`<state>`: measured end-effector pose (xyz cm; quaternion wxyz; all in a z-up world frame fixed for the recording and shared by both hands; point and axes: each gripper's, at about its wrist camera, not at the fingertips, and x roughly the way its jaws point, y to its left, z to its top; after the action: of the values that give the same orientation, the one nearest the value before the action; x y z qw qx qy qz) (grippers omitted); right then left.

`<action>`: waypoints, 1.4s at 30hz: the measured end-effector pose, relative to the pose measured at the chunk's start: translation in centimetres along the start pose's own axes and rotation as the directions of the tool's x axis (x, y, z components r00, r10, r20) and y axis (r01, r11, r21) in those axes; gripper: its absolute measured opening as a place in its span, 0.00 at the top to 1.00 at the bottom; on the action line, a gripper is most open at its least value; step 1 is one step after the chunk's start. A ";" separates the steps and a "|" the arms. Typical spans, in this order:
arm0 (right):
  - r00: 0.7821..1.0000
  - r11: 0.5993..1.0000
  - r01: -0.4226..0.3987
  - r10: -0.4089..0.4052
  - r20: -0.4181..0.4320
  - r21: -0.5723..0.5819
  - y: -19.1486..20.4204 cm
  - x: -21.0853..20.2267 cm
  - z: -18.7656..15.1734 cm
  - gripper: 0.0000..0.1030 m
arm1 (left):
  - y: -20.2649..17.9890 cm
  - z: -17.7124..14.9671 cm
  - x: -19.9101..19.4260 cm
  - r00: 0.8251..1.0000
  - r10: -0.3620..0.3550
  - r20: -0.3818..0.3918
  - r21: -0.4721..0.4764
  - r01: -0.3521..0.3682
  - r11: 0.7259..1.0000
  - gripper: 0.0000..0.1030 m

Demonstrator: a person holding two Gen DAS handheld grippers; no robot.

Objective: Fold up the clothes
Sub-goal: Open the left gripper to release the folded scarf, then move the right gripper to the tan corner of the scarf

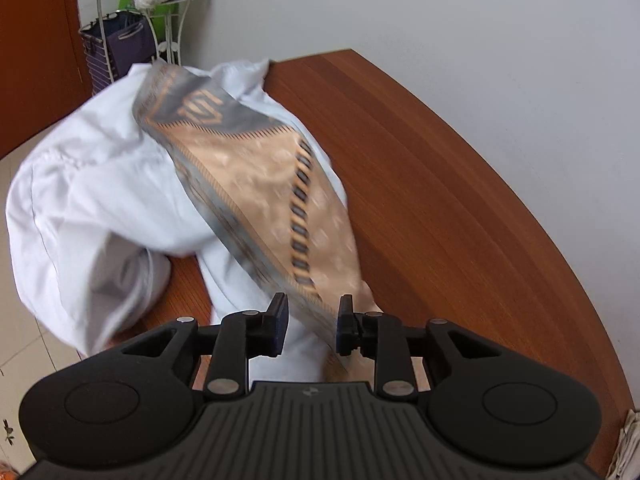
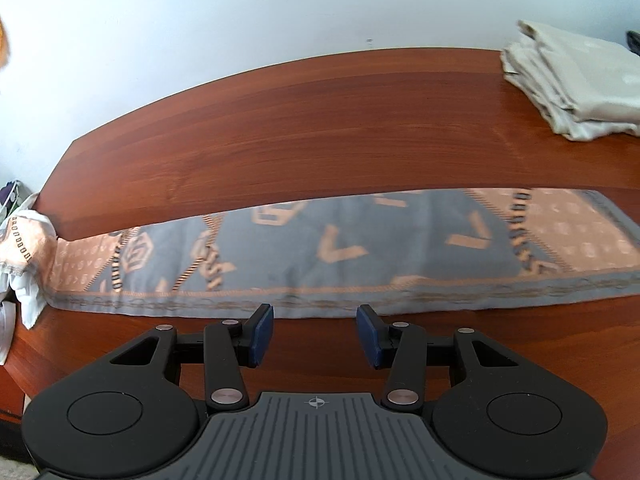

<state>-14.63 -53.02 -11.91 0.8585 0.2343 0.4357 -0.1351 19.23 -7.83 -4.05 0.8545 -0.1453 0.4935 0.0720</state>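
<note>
A grey and peach patterned cloth (image 2: pixel 360 248) lies stretched in a long band across the wooden table (image 2: pixel 320 120). My right gripper (image 2: pixel 315 332) is open just in front of its near hem, touching nothing. In the left wrist view the same cloth (image 1: pixel 260 184) drapes over a heap of white clothes (image 1: pixel 92 200) and runs down between the jaws of my left gripper (image 1: pixel 313 320), which are open around its edge. The cloth is blurred there.
A folded stack of beige cloth (image 2: pixel 576 80) sits at the table's far right by the white wall. A metal rack with bags (image 1: pixel 140 20) stands on the floor beyond the table's left end. Bare wood lies behind the patterned cloth.
</note>
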 end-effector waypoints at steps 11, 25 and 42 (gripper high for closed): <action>0.995 0.992 0.093 -0.095 0.018 0.081 -5.6 -2.3 -0.1 0.52 | -5.2 -4.6 0.8 0.997 -0.056 -0.046 0.125 0.061 0.990 0.69; 0.986 0.977 0.162 -0.166 0.022 0.142 -15.7 -3.6 0.5 0.52 | -10.6 -8.6 0.3 0.993 -0.108 -0.043 0.199 0.115 0.973 0.69; 0.979 0.970 0.202 -0.201 -0.021 0.139 -31.1 -3.1 1.8 0.45 | -19.8 -23.6 -4.3 0.993 -0.116 -0.020 0.231 0.117 0.966 0.67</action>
<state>-28.78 -80.39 -17.29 0.8202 0.2493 0.4497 -0.2509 2.96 -34.03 -7.96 0.8669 -0.0734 0.4917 -0.0370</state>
